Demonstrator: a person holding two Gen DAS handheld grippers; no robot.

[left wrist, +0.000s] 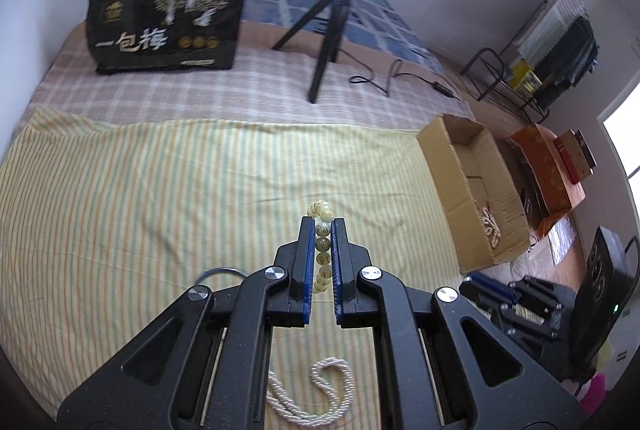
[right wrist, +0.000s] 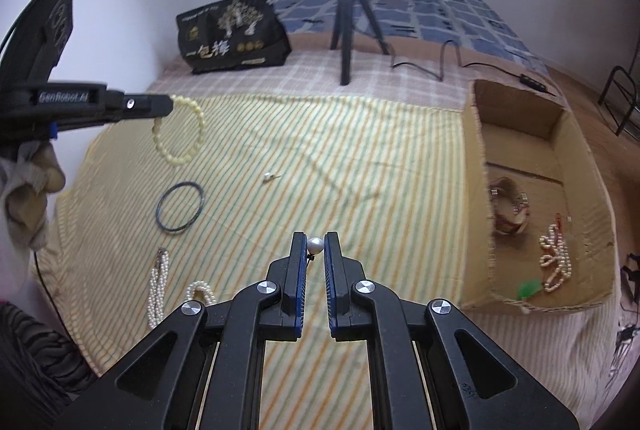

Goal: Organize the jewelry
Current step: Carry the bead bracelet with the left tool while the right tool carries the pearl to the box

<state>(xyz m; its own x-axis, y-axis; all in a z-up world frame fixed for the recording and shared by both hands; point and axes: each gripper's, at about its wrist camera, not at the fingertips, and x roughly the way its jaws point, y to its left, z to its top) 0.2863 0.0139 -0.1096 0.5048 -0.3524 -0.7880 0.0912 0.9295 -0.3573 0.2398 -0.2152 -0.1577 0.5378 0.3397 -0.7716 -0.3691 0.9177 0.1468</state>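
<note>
On the bed (right wrist: pixel 360 157), the cardboard box (right wrist: pixel 520 133) lies at the right; a bangle (right wrist: pixel 180 205) and pearl strands (right wrist: pixel 158 286) lie left; the tripod (right wrist: pixel 348 29) stands behind.

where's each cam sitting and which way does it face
Left wrist: rides the left gripper, looking down along its fingers at the striped cloth; jaws shut on a pale bead bracelet.
Right wrist: rides the right gripper, facing the same bed; jaws pinch a pearl earring; a hand shows.
Shared: black bag, tripod, cardboard box.
</note>
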